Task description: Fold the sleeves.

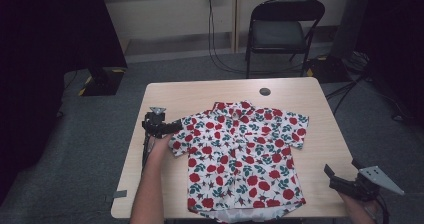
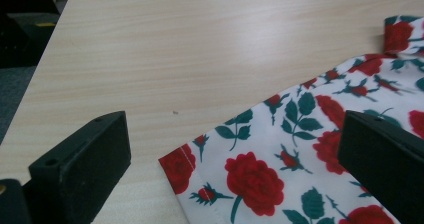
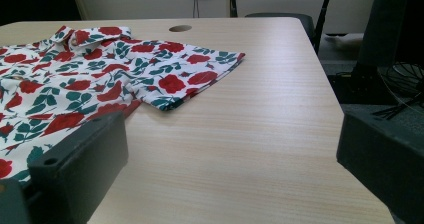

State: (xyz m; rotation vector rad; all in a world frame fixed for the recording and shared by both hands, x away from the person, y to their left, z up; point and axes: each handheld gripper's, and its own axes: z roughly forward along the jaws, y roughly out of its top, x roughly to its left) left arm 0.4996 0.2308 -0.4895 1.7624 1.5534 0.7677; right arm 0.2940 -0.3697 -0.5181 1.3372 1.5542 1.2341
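A short-sleeved shirt [image 1: 240, 154], white with red roses and green leaves, lies flat and face up on the wooden table [image 1: 200, 96], collar at the far side. My left gripper [image 1: 175, 128] is open at the shirt's left sleeve. In the left gripper view the sleeve's hem corner [image 2: 180, 166] lies on the table between the open jaws of the left gripper [image 2: 232, 156]. My right gripper [image 1: 342, 168] is open off the table's front right corner, apart from the shirt. The right gripper view has the right gripper [image 3: 225, 164] wide open, with the other sleeve [image 3: 190, 79] farther ahead.
A round cable hole [image 1: 265, 91] sits near the table's far edge. A black folding chair [image 1: 280, 31] stands beyond the table, with cables on the floor beside it. A dark stand base [image 1: 102, 79] lies at the far left. Bare tabletop runs right of the shirt.
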